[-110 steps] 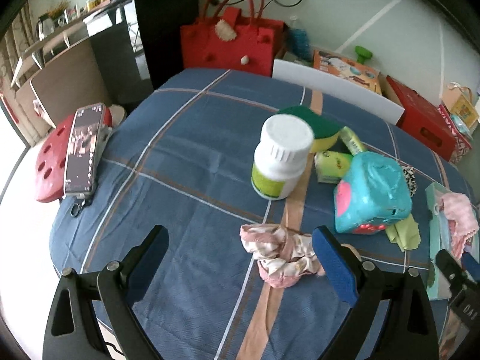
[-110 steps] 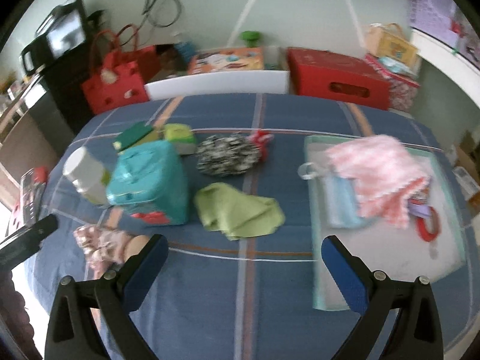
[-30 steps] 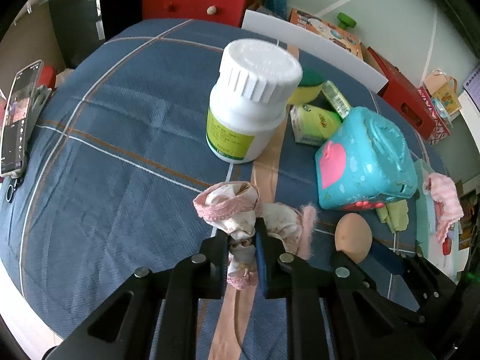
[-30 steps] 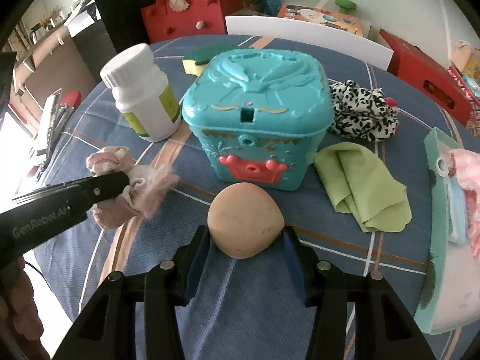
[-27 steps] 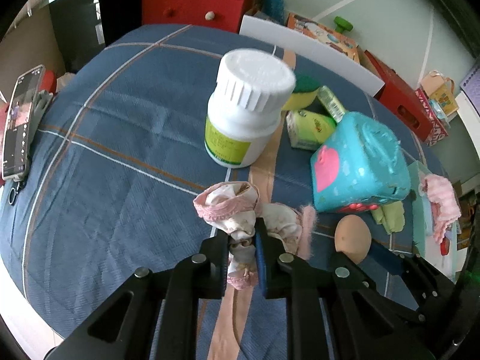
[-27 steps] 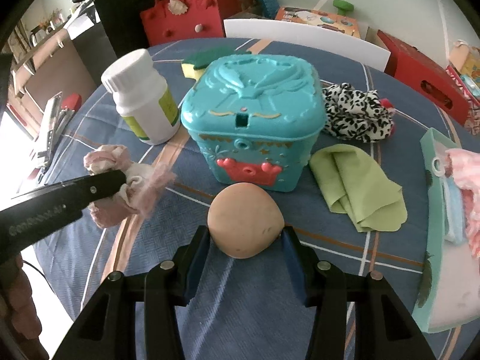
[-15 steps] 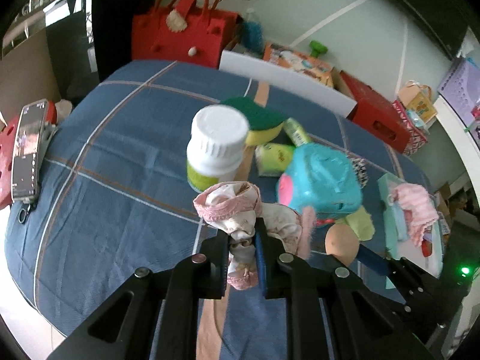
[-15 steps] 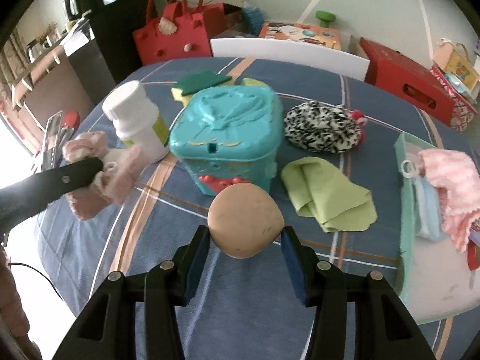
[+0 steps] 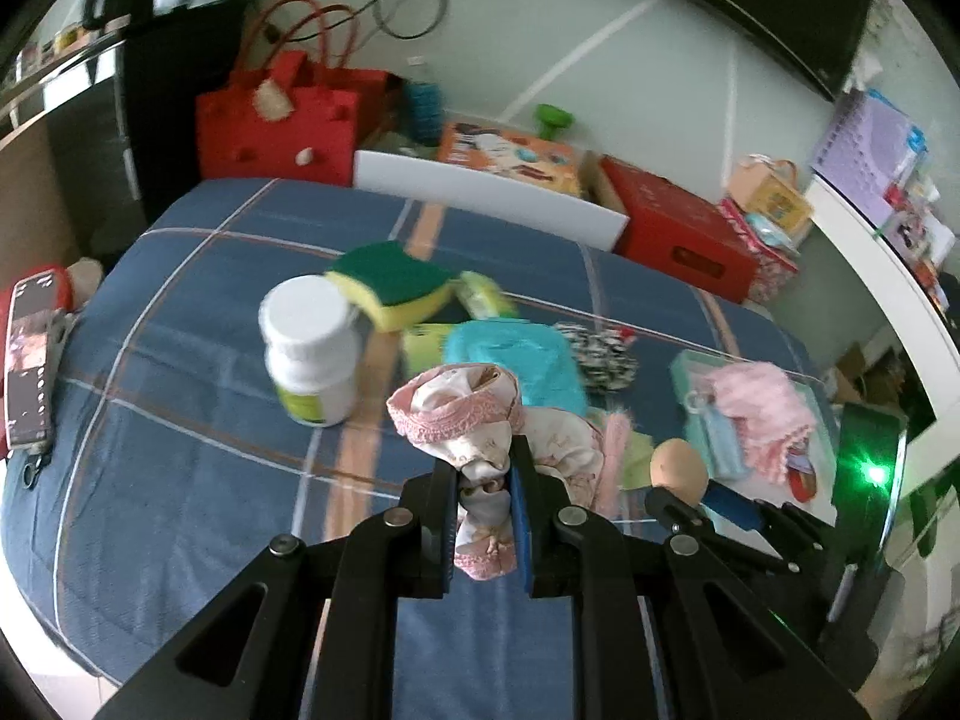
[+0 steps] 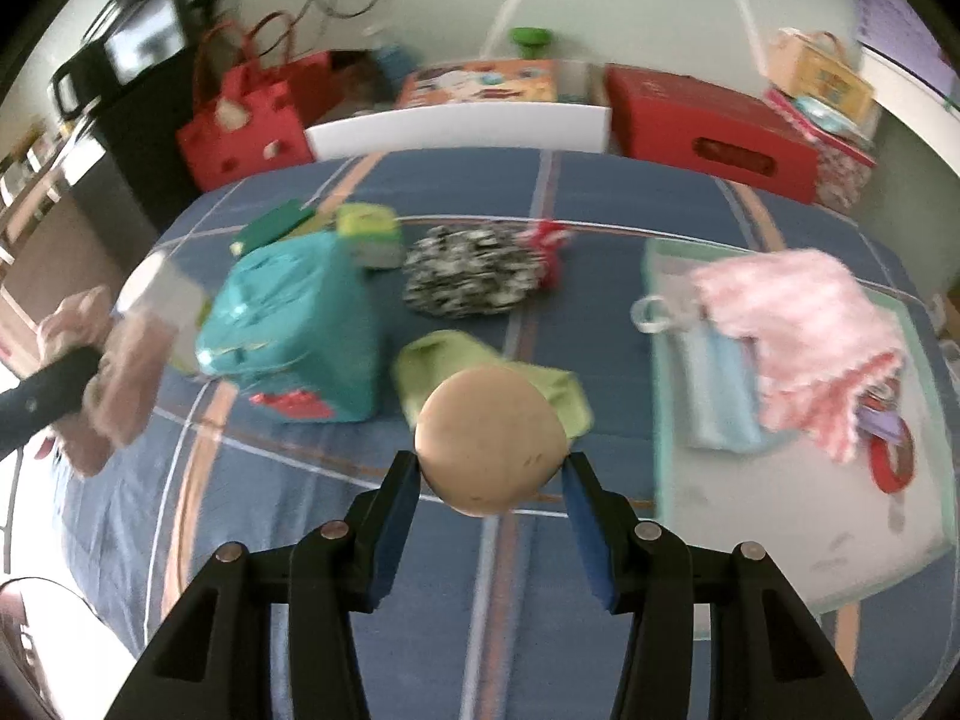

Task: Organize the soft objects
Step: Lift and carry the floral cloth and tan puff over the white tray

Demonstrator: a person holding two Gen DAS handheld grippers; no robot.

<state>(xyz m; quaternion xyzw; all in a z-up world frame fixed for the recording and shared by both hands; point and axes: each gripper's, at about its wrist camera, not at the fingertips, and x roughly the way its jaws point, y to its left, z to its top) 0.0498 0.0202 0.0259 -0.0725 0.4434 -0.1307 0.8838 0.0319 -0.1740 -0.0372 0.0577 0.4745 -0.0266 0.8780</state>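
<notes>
Above blue tablecloth, tray rim rightward — bare centre

Bottle left of toy box, sponge behind them, towel in tray at right

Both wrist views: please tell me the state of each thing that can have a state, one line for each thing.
left tool: shut on the pink cloth bundle.
pink cloth bundle: held, off the table.
right tool: shut on the beige sponge.
beige sponge: held, off the table.
white bottle: upright, cap on.
teal box: lid closed.
green cloth: folded, flat on table.
tray: holds pink towel.
</notes>
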